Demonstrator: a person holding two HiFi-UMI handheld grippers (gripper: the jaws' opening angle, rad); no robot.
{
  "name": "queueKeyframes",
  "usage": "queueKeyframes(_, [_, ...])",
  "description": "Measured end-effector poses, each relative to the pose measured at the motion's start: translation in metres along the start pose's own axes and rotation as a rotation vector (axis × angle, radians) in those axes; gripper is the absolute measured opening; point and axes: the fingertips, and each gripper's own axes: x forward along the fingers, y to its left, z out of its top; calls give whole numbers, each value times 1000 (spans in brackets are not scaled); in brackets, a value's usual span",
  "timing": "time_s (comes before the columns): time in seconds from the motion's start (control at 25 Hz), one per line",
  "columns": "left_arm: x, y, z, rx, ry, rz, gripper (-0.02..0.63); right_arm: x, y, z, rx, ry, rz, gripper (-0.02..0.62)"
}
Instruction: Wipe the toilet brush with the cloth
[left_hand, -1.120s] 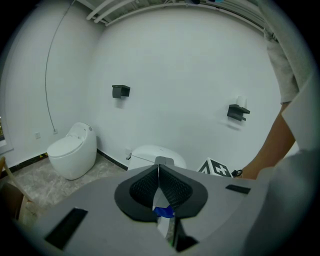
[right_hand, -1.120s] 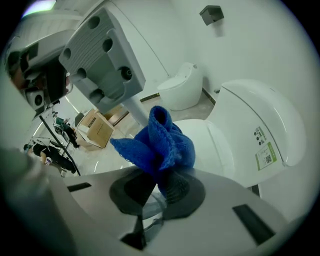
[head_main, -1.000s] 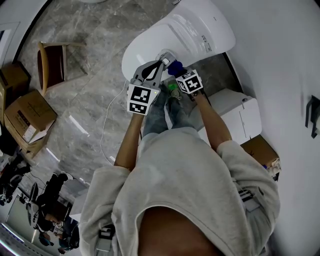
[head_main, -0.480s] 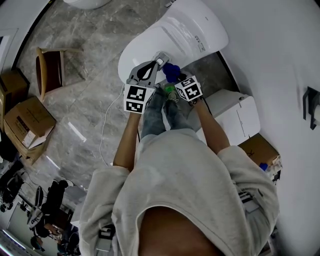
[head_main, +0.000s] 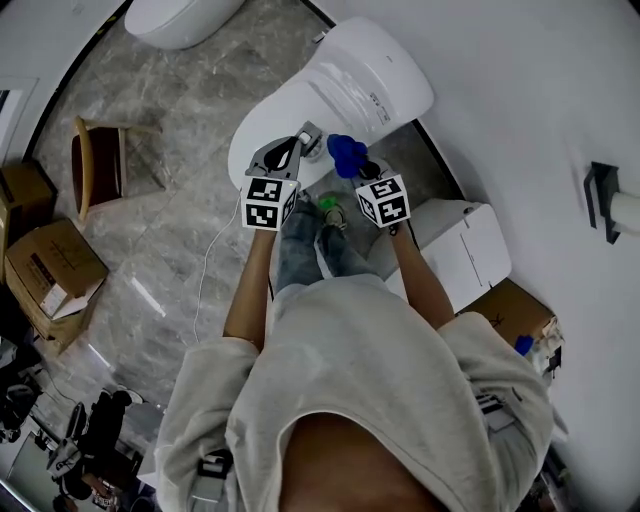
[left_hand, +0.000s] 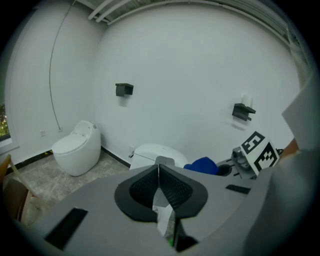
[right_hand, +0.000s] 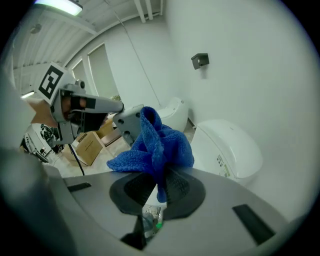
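Stands over the toilet (head_main: 345, 80) with both grippers raised in front. Holds the cloth (right_hand: 156, 142) clamped in the right gripper (right_hand: 159, 186), pinched at one low fold between the pads, the rest bunched up and spilling over the top and to the left. Has the left gripper (left_hand: 159, 176) with jaws together at the tips and nothing clearly between them. Only a pale sliver and a speck of green visible through the gap beneath. Has the two grippers just beside each other, the left tip almost at the cloth, above the toilet's near edge.

No brush in either gripper. Likely the brush (head_main: 328, 207): a small green-topped thing down on the floor (head_main: 170, 170) between the toilet and the feet, below and between the grippers. Too small to tell handle from holder. Wiping apparently not yet begun.

Handling, as a judgement: cloth soft, light and limp, so apt to flop or slip out of a shallow pinch. Better taken deep in the pads, with a wad left free to wrap round. Brush probably light, with a stiff slim handle and a springy, possibly wet head. Best taken by the left gripper high on the handle, well clear of the bristles, and held firm against twisting while the cloth slides along. Smooth handle likely slippery, so squeeze squarely across it.
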Motion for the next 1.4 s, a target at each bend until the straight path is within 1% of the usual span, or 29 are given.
queueKeyframes(0.28, [-4,8,5,-26,-16,21,23,-28,-6,34,6,-108,-45,51])
queueKeyframes(0.48, [-15,12,18,-11,-51,47,23,-40,-7,54,1,-163,-62,51])
queueKeyframes(0.76, [-43,16,39,-8,-118,95,23,-65,-1,95,-51,-264,-71,51])
queueKeyframes(1.04, [-65,18,63,16,-194,153,23,-88,-1,136,-102,-364,-77,51])
queueKeyframes(1.2, [-70,20,77,35,-226,166,23,-96,-1,154,-128,-402,-81,51])
queueKeyframes(1.4, [-72,12,90,50,-249,167,23,-109,-1,171,-151,-446,-88,51])
